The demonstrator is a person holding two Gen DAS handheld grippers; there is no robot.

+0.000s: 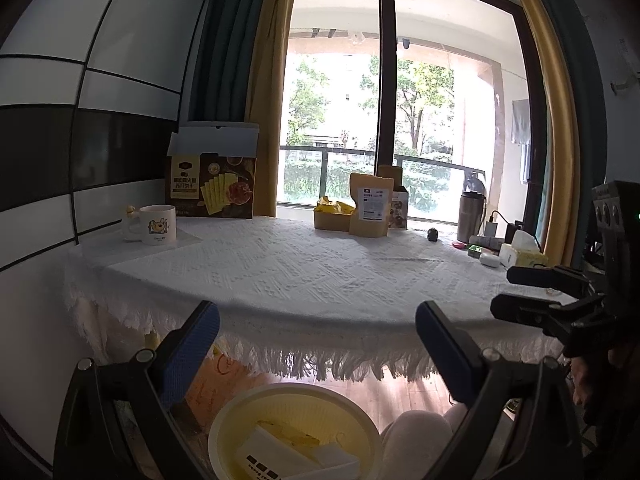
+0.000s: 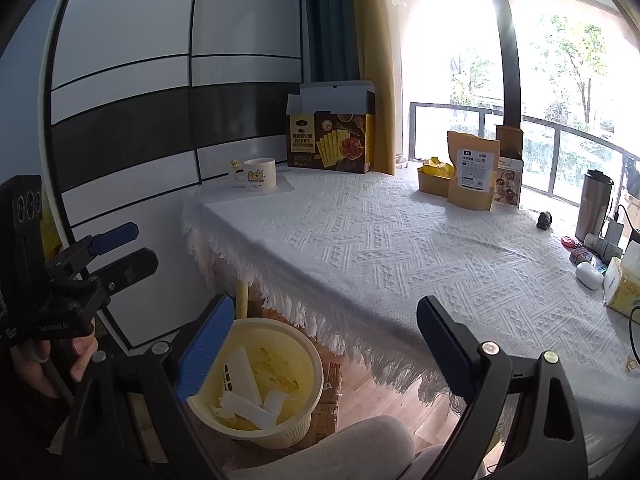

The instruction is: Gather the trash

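Note:
A pale yellow waste basket stands on the floor below the table's front edge, with white and yellow wrappers inside; it shows in the right wrist view too. My left gripper is open and empty, above the basket in front of the table edge. My right gripper is open and empty, over the table's front edge and basket. Each gripper also shows in the other's view: the right one at the right, the left one at the left.
A table with a white tablecloth holds a cartoon mug, an open cracker box, yellow snack pouches, a steel tumbler, a tissue box and small items at the right. My knee is below.

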